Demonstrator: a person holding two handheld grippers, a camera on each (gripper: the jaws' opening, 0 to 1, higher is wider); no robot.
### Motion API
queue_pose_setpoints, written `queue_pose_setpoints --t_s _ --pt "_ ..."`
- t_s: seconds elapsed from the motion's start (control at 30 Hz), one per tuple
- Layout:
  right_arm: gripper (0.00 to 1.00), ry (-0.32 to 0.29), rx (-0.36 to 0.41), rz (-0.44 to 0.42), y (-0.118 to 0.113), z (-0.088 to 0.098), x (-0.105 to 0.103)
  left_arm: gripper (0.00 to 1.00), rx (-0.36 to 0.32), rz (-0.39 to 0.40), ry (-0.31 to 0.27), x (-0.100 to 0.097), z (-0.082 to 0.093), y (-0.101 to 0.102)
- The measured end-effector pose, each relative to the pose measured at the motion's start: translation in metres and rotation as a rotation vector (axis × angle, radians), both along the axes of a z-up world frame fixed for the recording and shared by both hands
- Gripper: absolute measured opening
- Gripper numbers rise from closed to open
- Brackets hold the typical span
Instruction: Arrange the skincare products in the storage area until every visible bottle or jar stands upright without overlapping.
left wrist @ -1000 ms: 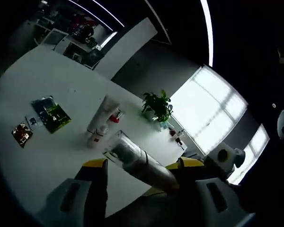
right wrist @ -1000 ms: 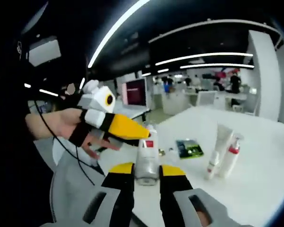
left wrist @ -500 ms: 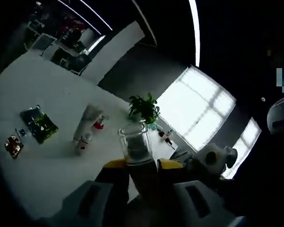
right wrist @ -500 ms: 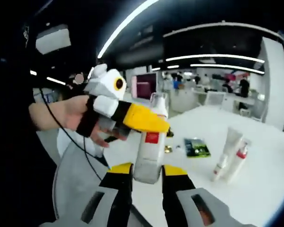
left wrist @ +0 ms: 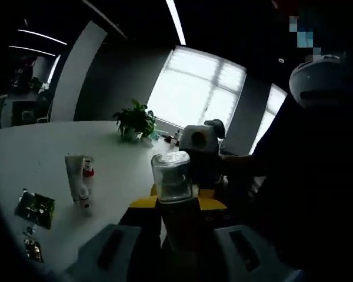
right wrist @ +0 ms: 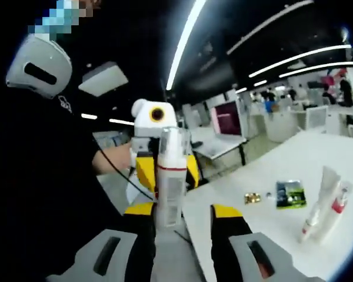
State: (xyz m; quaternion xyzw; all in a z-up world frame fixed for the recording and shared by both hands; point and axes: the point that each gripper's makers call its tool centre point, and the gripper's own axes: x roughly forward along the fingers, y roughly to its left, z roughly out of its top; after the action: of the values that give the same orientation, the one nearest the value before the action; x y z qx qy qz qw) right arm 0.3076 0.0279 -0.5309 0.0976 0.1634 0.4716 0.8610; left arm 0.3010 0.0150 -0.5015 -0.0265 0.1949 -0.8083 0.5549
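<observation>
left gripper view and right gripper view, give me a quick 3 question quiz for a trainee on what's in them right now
1. True or false: the white bottle with a clear cap lies flat on the white table.
2. Which gripper is clamped on that bottle? A) left gripper B) right gripper
3. In the left gripper view, what stands at the table's far edge by the window?

Key: 1 false, it is held up in the air. 2 A. 3 potted green plant.

clear glossy plastic bottle cap point(left wrist: 173, 174), smooth white table point(left wrist: 35, 167)
</observation>
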Motion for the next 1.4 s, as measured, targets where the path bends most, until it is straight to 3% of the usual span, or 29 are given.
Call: queue_pose_setpoints --t_s 0.13,0.37,0.67,1.03,1.4 --pt "0.23 -0.022 0.031 0.096 0.02 0.009 -0.007 0.17 -0.02 -0.023 0.001 -0.002 0.004 -0.001" --pt "0.13 -0.045 0.025 0.144 0.03 0.009 -0.009 0.17 -0.032 -0.068 -0.032 -0.009 0.002 -0.003" --pt "0.1 -0.089 0.001 0.114 0.021 0.008 -0.01 0.18 -0.046 -0.07 -0.036 -0.011 0.002 -0.009" --pt "0.1 -0.125 -0.006 0.027 0.003 -0.003 0.0 0.38 -0.024 0.047 -0.028 0.008 -0.01 -0.003" --pt "0.11 -0.105 -0.023 -0.077 -0.02 -0.033 0.015 0.62 0.056 0.25 -0.008 0.033 -0.037 0.013"
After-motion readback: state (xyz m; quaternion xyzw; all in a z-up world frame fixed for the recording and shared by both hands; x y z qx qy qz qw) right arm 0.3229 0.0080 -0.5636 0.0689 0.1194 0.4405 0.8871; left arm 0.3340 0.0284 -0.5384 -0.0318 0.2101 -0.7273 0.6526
